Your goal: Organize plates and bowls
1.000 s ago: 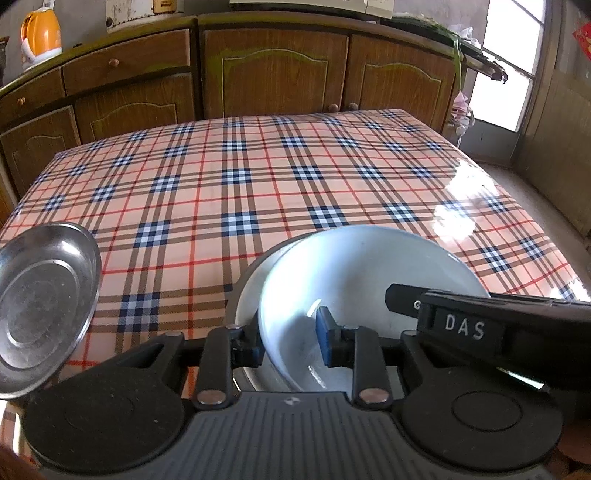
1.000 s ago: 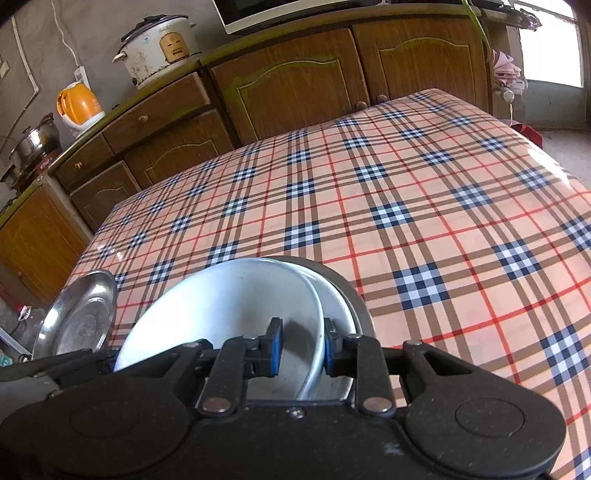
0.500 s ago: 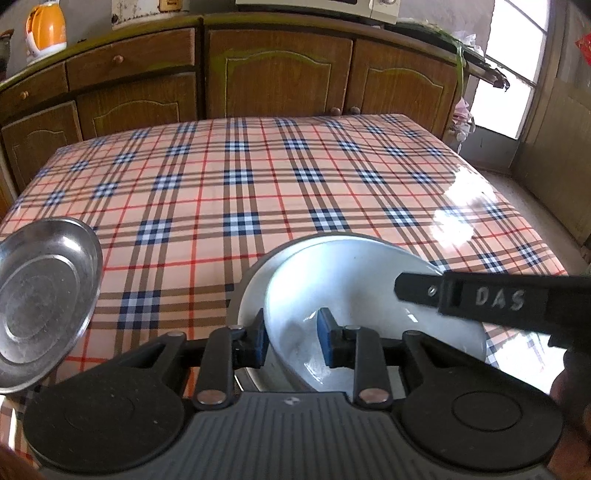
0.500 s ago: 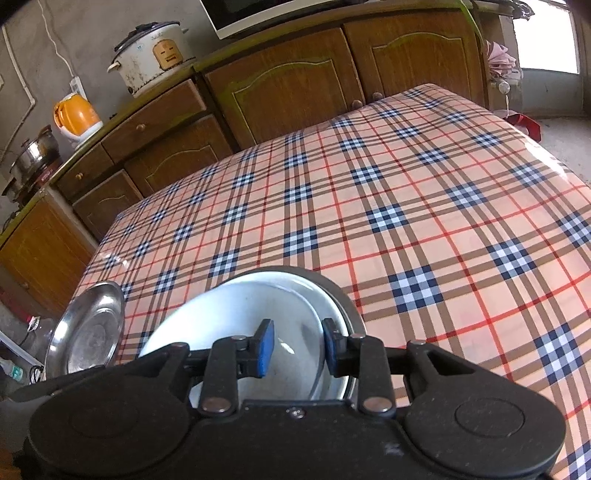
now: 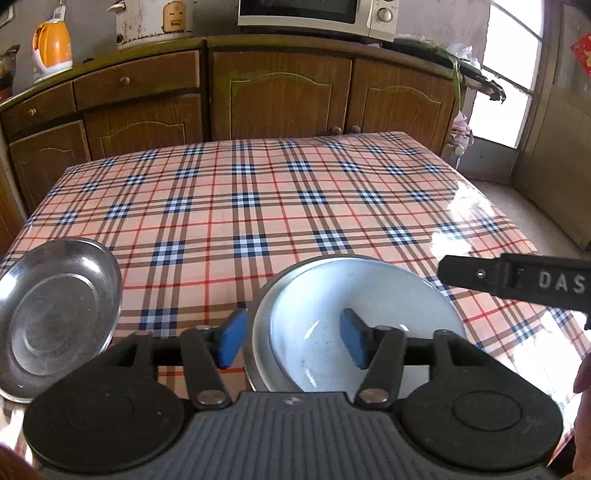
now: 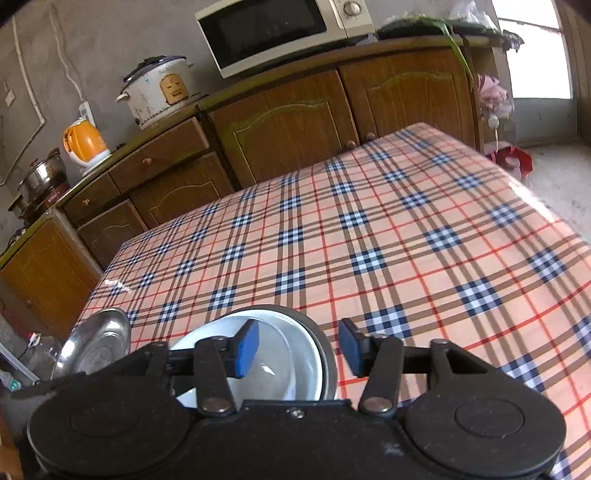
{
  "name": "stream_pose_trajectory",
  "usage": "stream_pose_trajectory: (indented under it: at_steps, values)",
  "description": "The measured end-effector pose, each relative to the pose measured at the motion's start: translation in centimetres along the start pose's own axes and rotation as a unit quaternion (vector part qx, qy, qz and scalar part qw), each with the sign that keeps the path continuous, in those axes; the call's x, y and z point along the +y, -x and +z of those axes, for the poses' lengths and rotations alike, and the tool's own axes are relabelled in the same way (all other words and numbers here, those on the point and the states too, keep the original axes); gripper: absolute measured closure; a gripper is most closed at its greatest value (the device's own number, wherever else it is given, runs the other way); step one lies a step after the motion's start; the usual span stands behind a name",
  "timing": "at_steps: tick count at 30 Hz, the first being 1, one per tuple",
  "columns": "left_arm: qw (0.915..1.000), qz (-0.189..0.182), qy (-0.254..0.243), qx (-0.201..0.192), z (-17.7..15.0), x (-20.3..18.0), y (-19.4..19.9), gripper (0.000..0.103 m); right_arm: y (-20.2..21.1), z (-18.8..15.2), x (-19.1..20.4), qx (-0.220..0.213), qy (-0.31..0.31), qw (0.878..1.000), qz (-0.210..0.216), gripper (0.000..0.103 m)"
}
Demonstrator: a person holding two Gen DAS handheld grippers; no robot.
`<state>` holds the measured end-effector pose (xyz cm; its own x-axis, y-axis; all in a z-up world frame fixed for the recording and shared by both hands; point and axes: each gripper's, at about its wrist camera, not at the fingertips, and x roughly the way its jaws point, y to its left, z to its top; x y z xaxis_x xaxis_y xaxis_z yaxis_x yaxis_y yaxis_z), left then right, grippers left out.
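A white bowl [image 5: 369, 314] sits nested in a wider metal dish [image 5: 260, 321] near the table's front edge; both also show in the right wrist view, the bowl [image 6: 280, 354] and the dish [image 6: 327, 354]. My left gripper [image 5: 291, 341] is open, its jaws spread across the left rim of the bowl and dish without holding them. My right gripper [image 6: 299, 345] is open above the right rim of the stack. A steel plate [image 5: 55, 321] lies to the left, also in the right wrist view [image 6: 94, 345].
The plaid tablecloth [image 5: 258, 206] covers the table. Wooden cabinets [image 5: 280, 96] stand behind, with a microwave [image 6: 280, 29], rice cooker [image 6: 162, 88] and orange kettle [image 6: 83, 142] on top. The right gripper's body [image 5: 517, 280] crosses the left wrist view at right.
Both grippers have opened and let go of the white bowl, which now rests level in the metal dish. Both have drawn back and up, so more of the room shows.
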<state>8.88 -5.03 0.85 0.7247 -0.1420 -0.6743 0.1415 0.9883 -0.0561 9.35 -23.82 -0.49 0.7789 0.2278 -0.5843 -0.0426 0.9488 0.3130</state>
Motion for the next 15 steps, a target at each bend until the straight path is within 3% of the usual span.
stream_pose_trajectory:
  at_steps: [4, 15]
  values:
    - [0.9999, 0.006, 0.003, -0.008, -0.2, 0.4, 1.0, 0.034, 1.5, -0.7, 0.1, -0.008, 0.016, 1.0, 0.009, 0.031]
    - [0.9994, 0.025, 0.025, -0.004, -1.5, 2.1, 2.3, 0.031, 3.0, -4.3, 1.0, 0.025, 0.05, 0.998, 0.041, 0.031]
